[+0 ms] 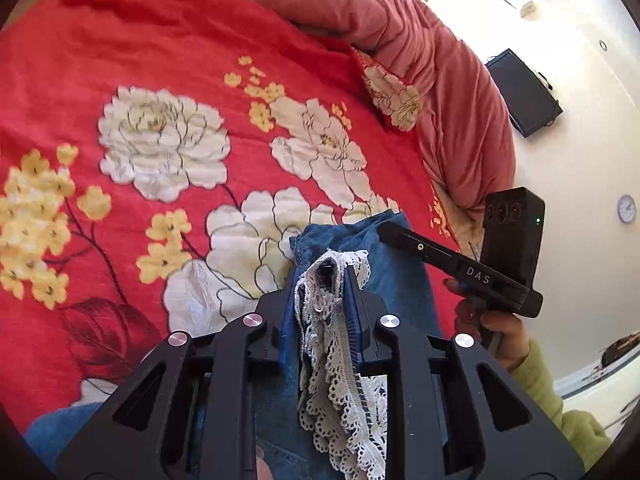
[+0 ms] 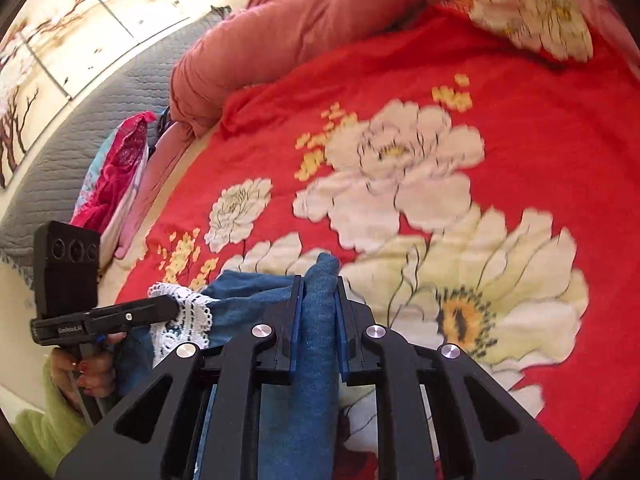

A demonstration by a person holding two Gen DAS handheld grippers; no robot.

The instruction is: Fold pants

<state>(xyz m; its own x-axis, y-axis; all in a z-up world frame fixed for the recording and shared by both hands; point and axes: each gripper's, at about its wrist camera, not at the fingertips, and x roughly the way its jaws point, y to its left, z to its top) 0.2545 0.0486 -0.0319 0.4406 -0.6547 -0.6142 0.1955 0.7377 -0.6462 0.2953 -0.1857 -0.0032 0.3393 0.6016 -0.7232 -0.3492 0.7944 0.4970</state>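
The pants (image 1: 396, 256) are blue denim with a white lace trim (image 1: 340, 356). They hang between both grippers above a red floral bedspread (image 1: 160, 80). My left gripper (image 1: 322, 276) is shut on the lace-trimmed edge of the pants. My right gripper (image 2: 319, 284) is shut on a fold of the blue denim (image 2: 318, 340). In the right wrist view the lace (image 2: 188, 312) shows at the left, by the left gripper's finger (image 2: 136, 310). In the left wrist view the right gripper's finger (image 1: 424, 246) lies over the denim at the right.
A bunched pink-red quilt (image 1: 420, 52) lies along the bed's far side. A grey padded headboard (image 2: 100, 112) and folded pink clothes (image 2: 116, 176) sit at the bed's left end. A white wall with a dark screen (image 1: 524, 92) is beyond the bed.
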